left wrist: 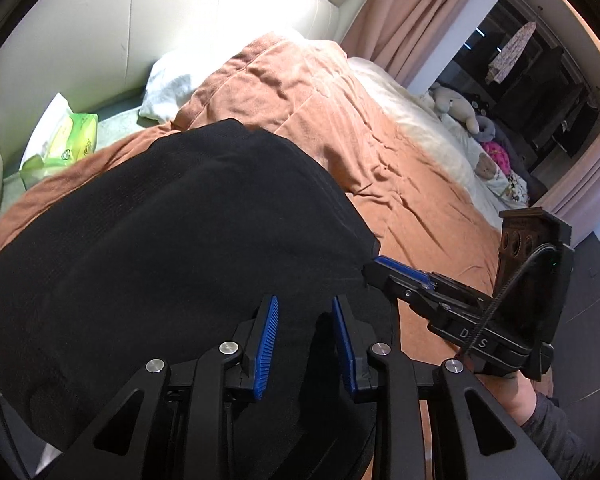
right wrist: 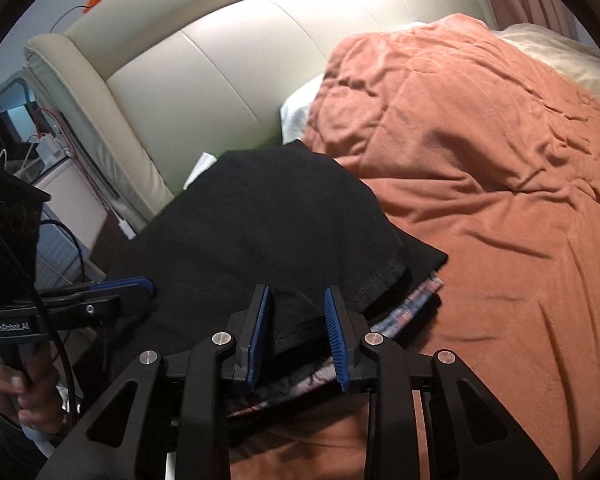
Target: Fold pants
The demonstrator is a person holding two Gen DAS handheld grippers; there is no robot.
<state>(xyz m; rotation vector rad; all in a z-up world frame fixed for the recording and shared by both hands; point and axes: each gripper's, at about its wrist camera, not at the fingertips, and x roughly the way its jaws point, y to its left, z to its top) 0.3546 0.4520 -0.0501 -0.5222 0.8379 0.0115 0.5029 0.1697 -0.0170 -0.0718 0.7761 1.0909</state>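
Note:
Black pants (left wrist: 172,240) lie spread on an orange blanket (left wrist: 380,148) on a bed; in the right wrist view the pants (right wrist: 260,216) show a folded edge with a patterned inner band (right wrist: 416,300). My left gripper (left wrist: 305,304) is open above the near edge of the pants, its jaws apart with black cloth below them. My right gripper (right wrist: 298,296) is open over the pants' near edge. The right gripper (left wrist: 384,264) also shows in the left wrist view at the pants' right edge. The left gripper (right wrist: 140,286) shows in the right wrist view at the pants' left edge.
A cream padded headboard (right wrist: 220,72) stands behind the bed. A white pillow (left wrist: 172,80) and a green tissue pack (left wrist: 68,140) lie near it. Stuffed toys (left wrist: 460,108) sit at the bed's far side. Cables and a nightstand (right wrist: 52,160) are on the left.

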